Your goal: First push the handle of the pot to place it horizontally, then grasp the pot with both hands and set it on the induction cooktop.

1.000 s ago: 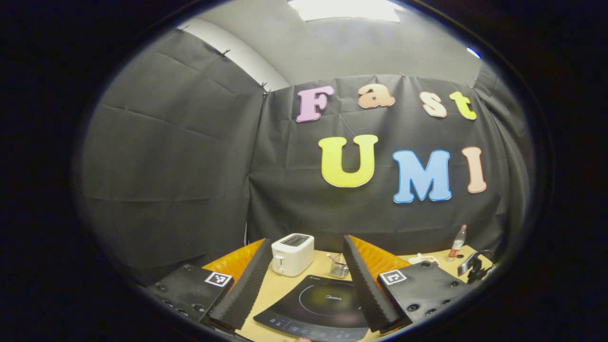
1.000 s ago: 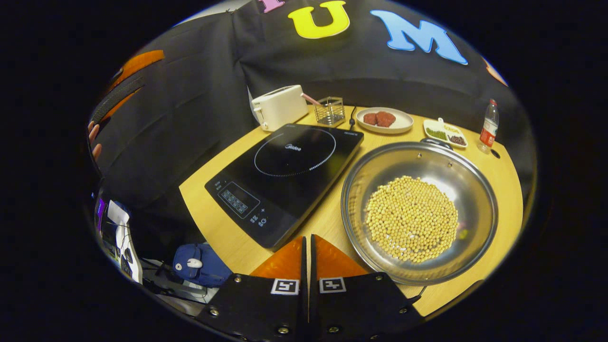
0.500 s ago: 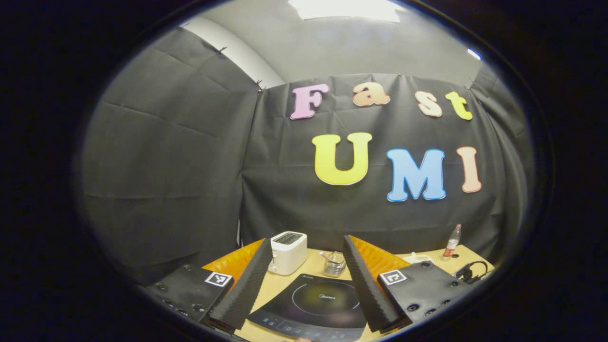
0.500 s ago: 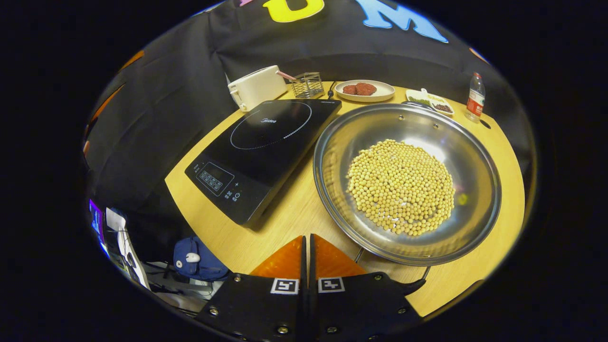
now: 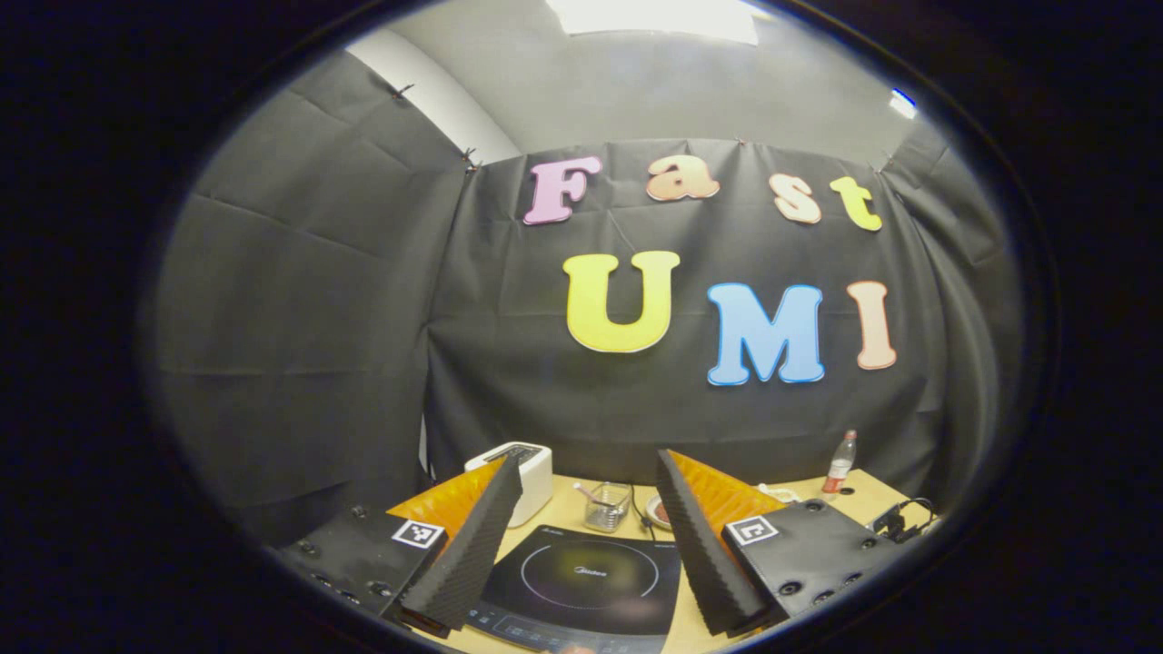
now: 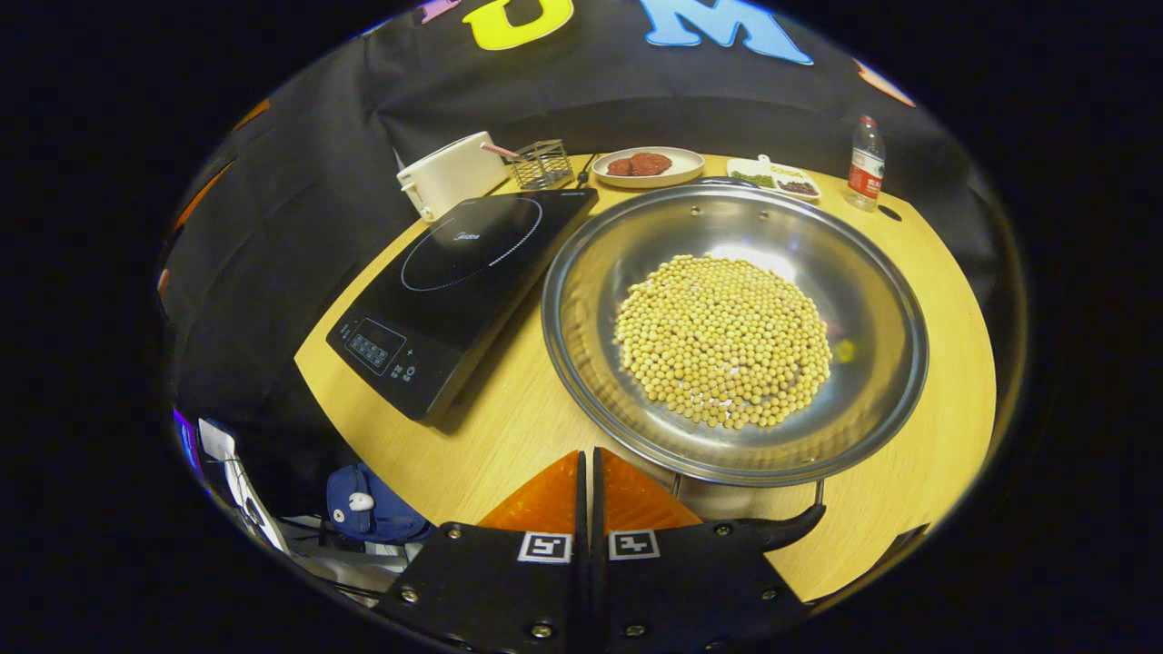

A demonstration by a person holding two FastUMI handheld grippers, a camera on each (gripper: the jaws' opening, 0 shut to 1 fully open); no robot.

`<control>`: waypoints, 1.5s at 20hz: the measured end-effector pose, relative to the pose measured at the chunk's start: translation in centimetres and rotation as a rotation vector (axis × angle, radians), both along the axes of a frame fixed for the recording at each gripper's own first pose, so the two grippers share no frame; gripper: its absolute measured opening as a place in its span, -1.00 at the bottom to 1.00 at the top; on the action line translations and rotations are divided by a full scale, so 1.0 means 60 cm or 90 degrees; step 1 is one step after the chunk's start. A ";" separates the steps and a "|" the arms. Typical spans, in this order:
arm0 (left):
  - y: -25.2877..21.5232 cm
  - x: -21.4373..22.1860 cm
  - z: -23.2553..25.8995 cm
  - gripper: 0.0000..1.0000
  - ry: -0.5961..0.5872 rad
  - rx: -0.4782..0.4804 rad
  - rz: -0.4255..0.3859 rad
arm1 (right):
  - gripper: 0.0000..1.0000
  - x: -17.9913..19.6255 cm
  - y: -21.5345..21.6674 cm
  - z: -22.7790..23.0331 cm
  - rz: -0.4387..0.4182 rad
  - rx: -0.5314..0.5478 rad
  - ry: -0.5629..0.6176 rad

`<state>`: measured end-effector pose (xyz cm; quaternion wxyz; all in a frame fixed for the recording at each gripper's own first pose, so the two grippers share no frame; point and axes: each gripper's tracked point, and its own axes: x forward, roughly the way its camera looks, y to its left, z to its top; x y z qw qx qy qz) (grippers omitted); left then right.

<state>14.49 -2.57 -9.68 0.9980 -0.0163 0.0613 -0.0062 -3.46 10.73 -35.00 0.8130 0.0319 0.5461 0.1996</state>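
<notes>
- Hovering with its two fingers pressed together and nothing between them, the right gripper (image 6: 587, 468) is low at the near edge of the table (image 6: 509, 436), just beside the near handle (image 6: 772, 531) of the pot (image 6: 845, 300).
- The left gripper (image 5: 586, 545) is released, fingers wide apart, held high above the cooktop (image 5: 591, 581).
- The pot, with yellow beans (image 6: 722, 341) inside, stands on the table to the right of the cooktop (image 6: 454, 272), very close to its edge.
- I judge the first step is in hand: pushing the handle.
- Next, the closed tips should meet the dark handle from the side and press gently, so the beans stay in.
- The far handle is hard to see.
</notes>
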 end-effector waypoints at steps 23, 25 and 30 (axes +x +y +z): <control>-0.125 0.133 -0.059 0.99 0.017 -0.071 -0.154 | -0.98 0.012 -0.268 -0.013 -0.149 -0.260 0.070; -0.118 0.134 -0.069 0.93 0.023 -0.076 -0.152 | -0.98 0.016 -0.290 -0.014 -0.160 -0.281 0.073; -0.115 0.138 -0.089 0.94 0.041 -0.069 -0.144 | -0.98 0.042 -0.342 -0.029 -0.146 -0.335 0.065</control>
